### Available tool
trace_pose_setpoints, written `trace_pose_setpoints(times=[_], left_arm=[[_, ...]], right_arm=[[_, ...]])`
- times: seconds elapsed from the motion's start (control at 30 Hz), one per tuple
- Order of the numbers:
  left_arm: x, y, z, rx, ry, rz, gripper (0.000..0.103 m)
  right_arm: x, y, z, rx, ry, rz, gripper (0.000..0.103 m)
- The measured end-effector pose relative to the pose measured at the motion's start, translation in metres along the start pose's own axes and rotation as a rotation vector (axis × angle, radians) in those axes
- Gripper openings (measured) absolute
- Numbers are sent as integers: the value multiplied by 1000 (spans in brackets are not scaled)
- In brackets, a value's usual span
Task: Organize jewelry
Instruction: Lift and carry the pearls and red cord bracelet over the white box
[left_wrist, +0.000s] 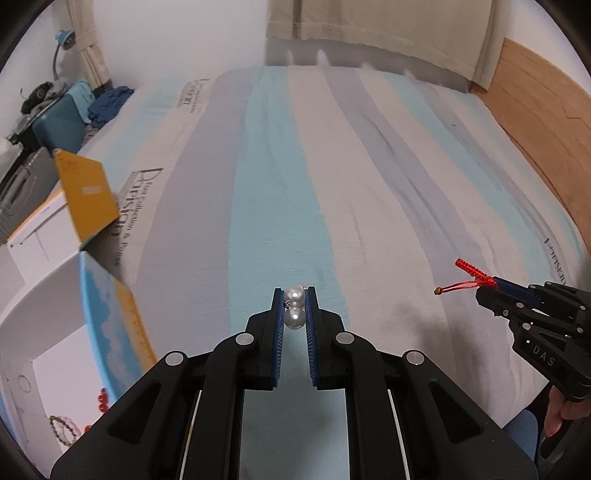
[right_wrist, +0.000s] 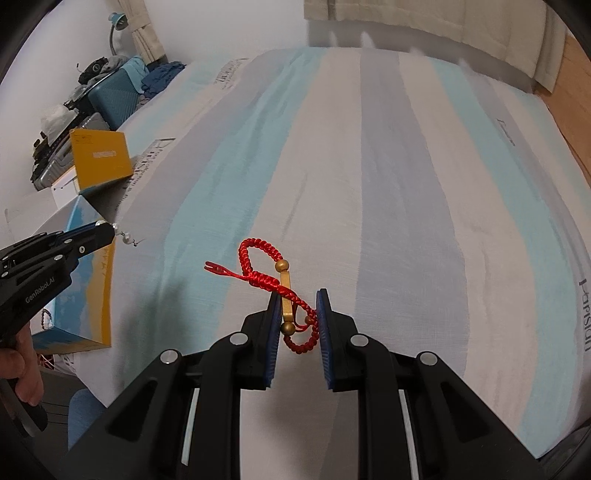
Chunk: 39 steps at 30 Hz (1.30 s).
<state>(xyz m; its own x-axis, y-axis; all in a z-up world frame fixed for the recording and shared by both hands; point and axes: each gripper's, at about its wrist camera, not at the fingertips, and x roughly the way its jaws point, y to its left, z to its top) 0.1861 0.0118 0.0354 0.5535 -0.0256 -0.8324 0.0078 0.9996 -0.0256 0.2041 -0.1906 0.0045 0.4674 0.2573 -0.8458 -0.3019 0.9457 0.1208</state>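
My left gripper (left_wrist: 294, 295) is shut on a pearl piece (left_wrist: 294, 318): two white pearls stacked between its blue pads, held above the striped bed sheet (left_wrist: 332, 166). My right gripper (right_wrist: 298, 295) is shut on a red braided bracelet (right_wrist: 255, 251) with a gold bar and gold beads; its loop and loose cord ends stick out ahead of the fingers. The left wrist view has the right gripper (left_wrist: 495, 283) at the right with the red bracelet (left_wrist: 472, 269) protruding. In the right wrist view the left gripper (right_wrist: 109, 229) is at the left, with the pearls (right_wrist: 126, 237) hanging from its tip.
An open blue and yellow box (right_wrist: 88, 277) stands at the bed's left edge, with bead bracelets (left_wrist: 62, 428) lying beside it. A yellow box (left_wrist: 88, 192) and teal suitcases (left_wrist: 62, 122) lie further left. Wooden floor (left_wrist: 535, 110) runs along the right. A hand (right_wrist: 22, 362) grips the left handle.
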Motion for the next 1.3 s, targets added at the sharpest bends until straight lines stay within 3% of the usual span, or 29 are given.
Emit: trace_pose_setpoints(times=[0.43,0.83,1.3], left_arm=[[-42,63,-18,-71,-30,46,10],[-82,138,-38,-158,-72,102,10],[-111,250,-97,-306,-51,189,10]], right_arm=[[-13,78,8,-85,-28,41,18],[-13,174,20,-191,-46,121,18],[2,304,9,-348,-21,228,18]])
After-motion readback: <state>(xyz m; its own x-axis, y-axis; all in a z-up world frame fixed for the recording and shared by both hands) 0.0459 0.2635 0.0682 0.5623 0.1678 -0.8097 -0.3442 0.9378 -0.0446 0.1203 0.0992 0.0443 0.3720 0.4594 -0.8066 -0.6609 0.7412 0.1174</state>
